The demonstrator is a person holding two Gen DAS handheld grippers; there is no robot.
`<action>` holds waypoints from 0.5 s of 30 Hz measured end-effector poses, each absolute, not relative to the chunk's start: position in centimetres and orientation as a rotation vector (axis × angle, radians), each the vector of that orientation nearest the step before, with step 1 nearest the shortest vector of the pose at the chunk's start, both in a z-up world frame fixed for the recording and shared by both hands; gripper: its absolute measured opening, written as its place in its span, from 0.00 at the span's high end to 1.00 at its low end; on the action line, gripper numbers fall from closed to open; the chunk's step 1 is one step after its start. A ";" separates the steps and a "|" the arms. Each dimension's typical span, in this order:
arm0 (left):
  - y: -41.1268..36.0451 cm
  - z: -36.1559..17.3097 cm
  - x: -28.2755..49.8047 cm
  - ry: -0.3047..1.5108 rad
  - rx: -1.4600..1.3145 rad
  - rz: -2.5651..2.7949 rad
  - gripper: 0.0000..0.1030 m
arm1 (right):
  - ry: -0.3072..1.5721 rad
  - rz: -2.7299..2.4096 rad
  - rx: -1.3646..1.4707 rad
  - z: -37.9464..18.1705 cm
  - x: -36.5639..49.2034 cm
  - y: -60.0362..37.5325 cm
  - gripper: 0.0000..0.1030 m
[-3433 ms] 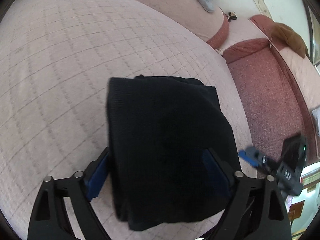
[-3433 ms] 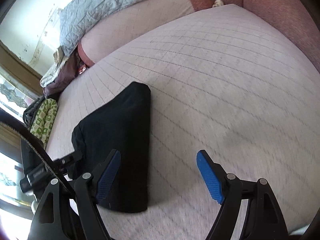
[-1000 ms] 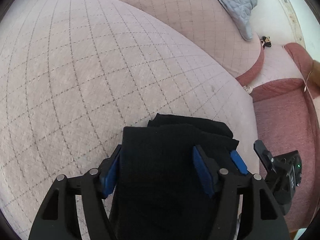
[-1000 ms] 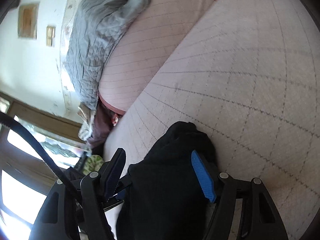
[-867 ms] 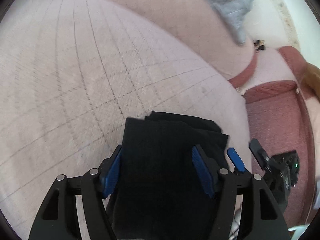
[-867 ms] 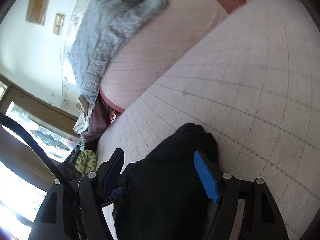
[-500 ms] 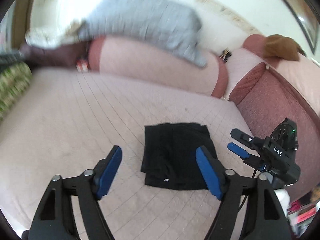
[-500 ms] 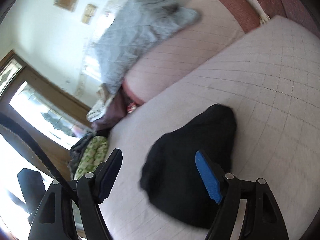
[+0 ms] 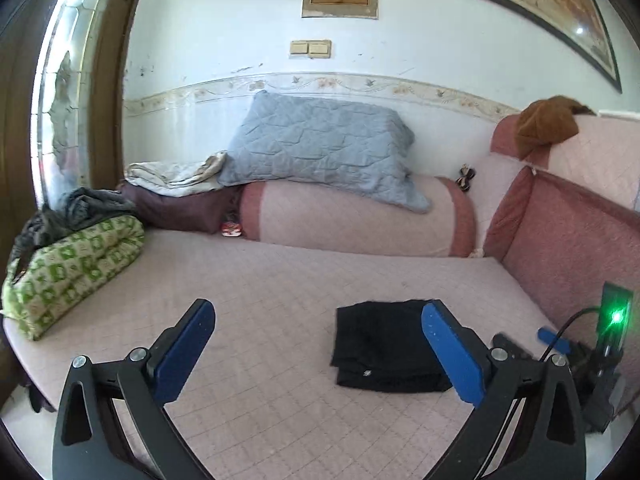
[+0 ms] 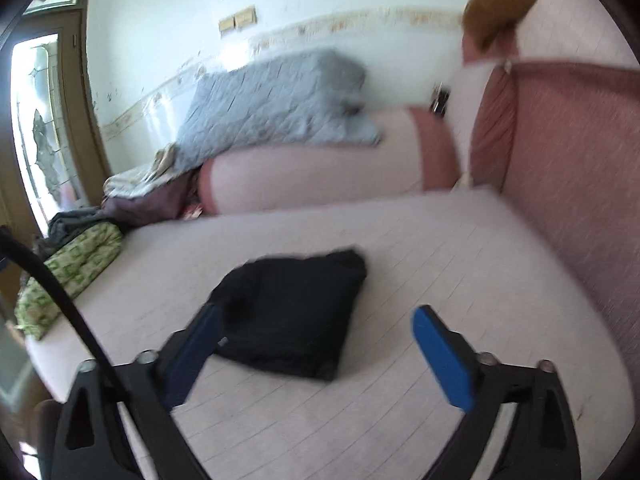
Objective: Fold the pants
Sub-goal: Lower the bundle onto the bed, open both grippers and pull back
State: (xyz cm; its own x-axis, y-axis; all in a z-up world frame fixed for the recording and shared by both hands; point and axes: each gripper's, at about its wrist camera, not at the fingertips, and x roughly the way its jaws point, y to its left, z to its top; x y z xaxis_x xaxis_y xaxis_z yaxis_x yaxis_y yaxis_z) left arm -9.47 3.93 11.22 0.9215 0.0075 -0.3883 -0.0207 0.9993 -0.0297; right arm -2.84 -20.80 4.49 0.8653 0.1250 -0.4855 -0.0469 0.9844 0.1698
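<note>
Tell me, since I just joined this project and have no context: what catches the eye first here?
The black folded pants lie alone on the pale pink quilted couch seat, near its right end. Both tools, left and right, hover open above it, holding nothing. Behind, a grey quilted pillow leans on the pink bolster.

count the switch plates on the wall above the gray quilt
2, side by side on the wall: the left switch plate and the right switch plate, above the gray quilt. None look hidden.
</note>
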 end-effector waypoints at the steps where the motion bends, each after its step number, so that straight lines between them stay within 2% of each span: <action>1: 3.7 11.0 -9.5 0.410 -0.024 0.031 0.00 | 0.521 0.087 0.165 4.1 -2.5 -21.4 0.00; 8: 2.0 8.4 -9.4 0.518 0.007 0.005 0.00 | 0.759 0.075 0.268 -1.3 -1.0 -23.7 0.01; 15: 0.9 4.9 -7.7 0.693 -0.044 -0.051 0.00 | 0.698 0.050 0.239 -0.2 -2.4 -24.2 0.01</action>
